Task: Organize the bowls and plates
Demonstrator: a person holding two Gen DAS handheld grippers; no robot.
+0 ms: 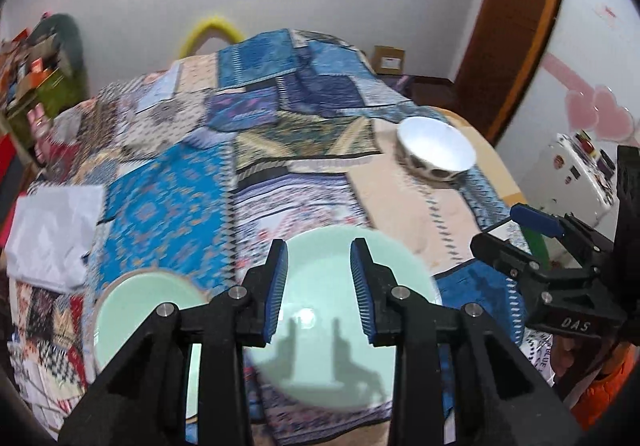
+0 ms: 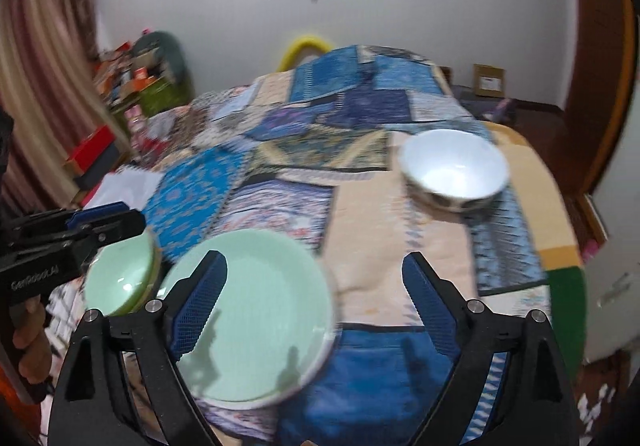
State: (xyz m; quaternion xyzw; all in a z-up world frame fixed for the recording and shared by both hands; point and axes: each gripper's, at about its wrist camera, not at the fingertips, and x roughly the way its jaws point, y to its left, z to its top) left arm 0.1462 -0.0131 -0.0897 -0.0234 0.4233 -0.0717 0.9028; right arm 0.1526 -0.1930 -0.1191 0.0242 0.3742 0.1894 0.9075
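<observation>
Left wrist view: nearest the lens, the left gripper (image 1: 319, 286) hovers above the pale green plate (image 1: 340, 326), its blue-padded fingers (image 1: 276, 286) spread apart with nothing between them; their shadows fall on the plate's face. The plate lies flat, face up, on the patchwork cloth (image 1: 168, 205) that covers the desk. Just left of the plate sits a green bowl (image 1: 140, 310), mouth up, partly hidden by the gripper's frame. Beyond the plate and to its right, well apart, a white bowl (image 1: 436, 149) with a dark patterned outside stands mouth up. The right gripper (image 1: 536, 238) shows at the plate's right, seen side-on; I cannot tell its opening from here.

Right wrist view: the right gripper (image 2: 316, 302) is closest, its fingers (image 2: 428, 306) spread wide and holding nothing. Its left finger hangs over the green plate (image 2: 256, 318), the right finger over bare cloth (image 2: 372, 246). The green bowl (image 2: 120, 278) touches or nearly touches the plate's left edge. The white bowl (image 2: 454, 165) stands beyond the plate, to its right. The left gripper (image 2: 80, 230) reaches in over the green bowl.
</observation>
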